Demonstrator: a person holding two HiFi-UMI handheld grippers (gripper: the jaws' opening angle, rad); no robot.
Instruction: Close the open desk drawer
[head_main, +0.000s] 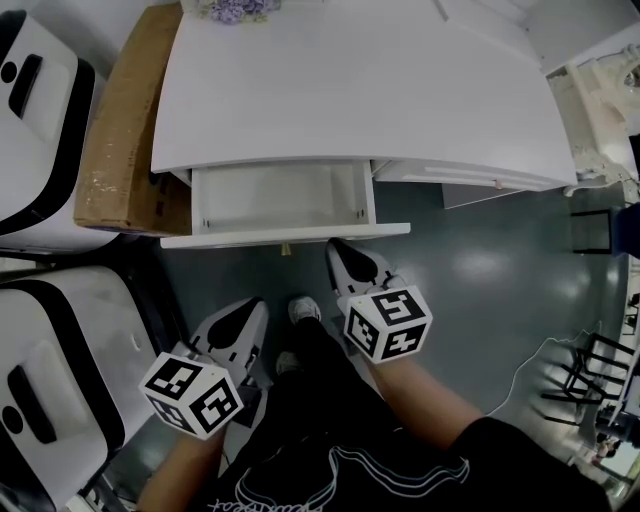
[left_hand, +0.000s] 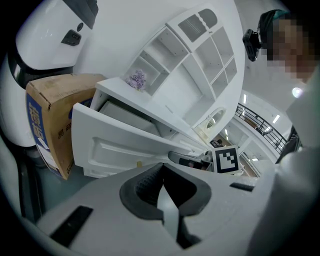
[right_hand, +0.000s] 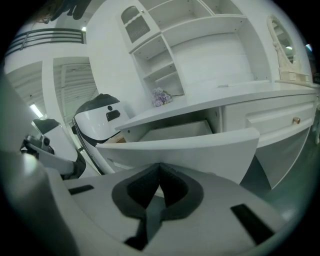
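The white desk (head_main: 350, 90) has its left drawer (head_main: 280, 195) pulled out and nothing inside. The drawer front (head_main: 285, 236) carries a small brass knob (head_main: 286, 248). My right gripper (head_main: 343, 250) is shut on nothing, its tip just below the right part of that front; I cannot tell whether it touches. In the right gripper view the drawer front (right_hand: 190, 150) fills the space just past the right gripper (right_hand: 160, 167). My left gripper (head_main: 252, 310) hangs lower and further back, also shut and empty. In the left gripper view, the drawer front (left_hand: 125, 145) lies beyond the left gripper (left_hand: 162, 172).
A cardboard box (head_main: 125, 130) stands against the desk's left side. White and black machines (head_main: 40, 120) (head_main: 60, 380) line the left. A closed drawer with a knob (head_main: 498, 183) sits to the right. The person's shoe (head_main: 305, 310) is below the drawer. A black rack (head_main: 590, 230) stands at right.
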